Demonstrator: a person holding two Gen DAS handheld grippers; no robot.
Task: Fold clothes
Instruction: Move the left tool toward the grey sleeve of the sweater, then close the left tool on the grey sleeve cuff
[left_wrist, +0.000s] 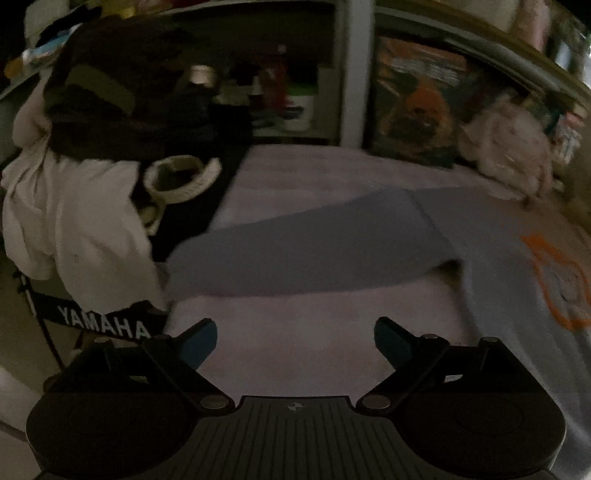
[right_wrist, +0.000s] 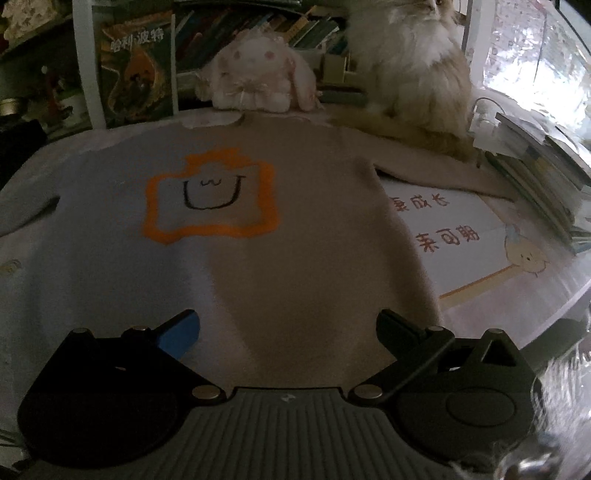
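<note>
Pale long-sleeved sweater (right_wrist: 280, 229) spread flat, front up, sleeves out to sides; orange-outlined smiling face print (right_wrist: 210, 195) on chest; neckline at far edge, hem nearest.

Both pictures are dark and bend round at the edges. The left wrist view is smeared with blur. Bright light glares from the window (right_wrist: 532, 62), and a big shadow lies across the sweater (right_wrist: 303, 240) below it.
</note>
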